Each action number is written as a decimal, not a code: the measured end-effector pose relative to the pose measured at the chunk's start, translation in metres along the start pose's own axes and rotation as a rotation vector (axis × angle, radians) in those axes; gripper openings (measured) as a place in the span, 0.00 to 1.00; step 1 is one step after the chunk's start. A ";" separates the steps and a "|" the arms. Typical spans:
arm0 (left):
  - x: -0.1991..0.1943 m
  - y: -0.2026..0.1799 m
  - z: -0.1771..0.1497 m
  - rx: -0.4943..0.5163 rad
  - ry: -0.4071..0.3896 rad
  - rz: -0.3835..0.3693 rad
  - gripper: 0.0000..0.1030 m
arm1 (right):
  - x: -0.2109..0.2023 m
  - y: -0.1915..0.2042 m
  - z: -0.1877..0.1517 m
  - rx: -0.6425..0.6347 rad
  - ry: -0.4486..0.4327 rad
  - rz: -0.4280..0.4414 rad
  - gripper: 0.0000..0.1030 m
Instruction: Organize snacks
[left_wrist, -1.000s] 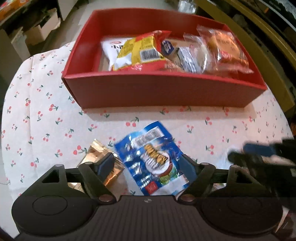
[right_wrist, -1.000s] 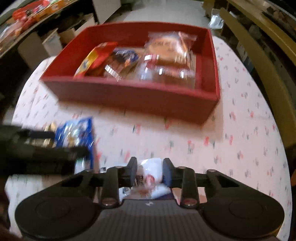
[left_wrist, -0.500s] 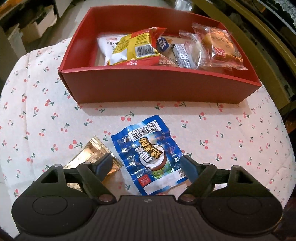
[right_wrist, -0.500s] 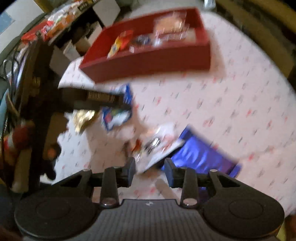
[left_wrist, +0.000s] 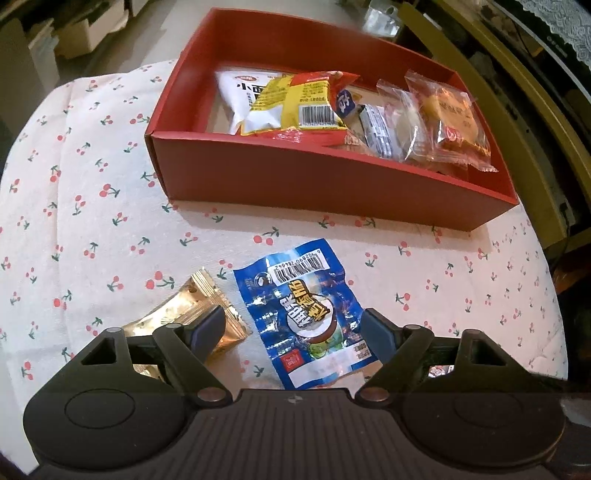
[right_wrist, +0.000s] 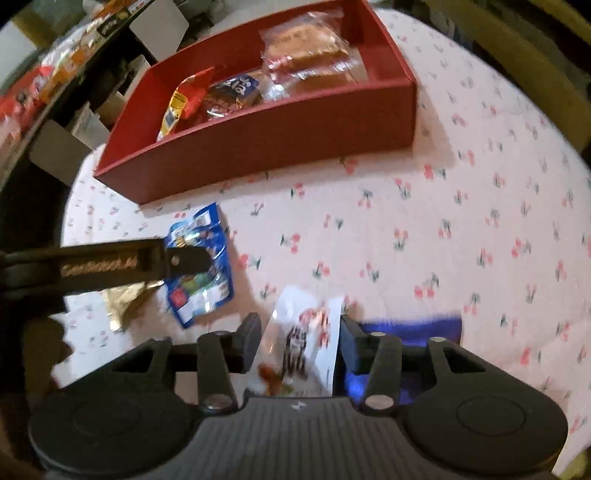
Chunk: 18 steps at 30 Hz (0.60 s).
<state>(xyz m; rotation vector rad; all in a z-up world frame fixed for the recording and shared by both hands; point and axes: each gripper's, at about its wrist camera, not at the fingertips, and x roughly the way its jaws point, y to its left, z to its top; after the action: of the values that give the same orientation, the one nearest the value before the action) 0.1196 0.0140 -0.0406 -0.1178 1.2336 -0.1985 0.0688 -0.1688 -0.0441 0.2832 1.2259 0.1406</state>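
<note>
A red box (left_wrist: 314, 181) (right_wrist: 280, 136) holds several snack packets at the far side of the cherry-print tablecloth. My left gripper (left_wrist: 295, 328) is open just above a blue snack packet (left_wrist: 306, 314) (right_wrist: 201, 266) that lies flat between its fingers. A gold packet (left_wrist: 188, 310) lies by the left finger. The left gripper shows from the side in the right wrist view (right_wrist: 110, 266). My right gripper (right_wrist: 299, 339) is open around a white packet (right_wrist: 299, 350) with red and black print. A blue packet (right_wrist: 410, 328) lies under its right finger.
The cherry-print tablecloth (left_wrist: 74, 192) covers a round table. An olive-coloured rail (left_wrist: 532, 122) runs past the table's right side. Cardboard boxes (left_wrist: 88, 29) and shelves with goods (right_wrist: 55, 74) stand beyond the far left edge.
The right gripper has swung back down over the white packet and its jaws have opened wider. The left gripper has crept slightly closer to the blue packet.
</note>
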 end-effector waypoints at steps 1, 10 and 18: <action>-0.001 0.001 0.000 -0.001 -0.002 0.003 0.83 | 0.002 0.004 0.000 -0.018 -0.007 -0.016 0.58; -0.003 0.004 0.000 -0.013 -0.006 0.009 0.84 | 0.011 0.036 -0.021 -0.216 -0.044 -0.159 0.72; -0.001 0.001 -0.003 0.005 0.004 0.007 0.86 | 0.010 0.029 -0.026 -0.339 -0.071 -0.196 0.57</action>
<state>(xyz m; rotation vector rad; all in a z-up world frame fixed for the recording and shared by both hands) 0.1170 0.0155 -0.0408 -0.1086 1.2369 -0.1962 0.0493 -0.1352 -0.0526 -0.1257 1.1307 0.1647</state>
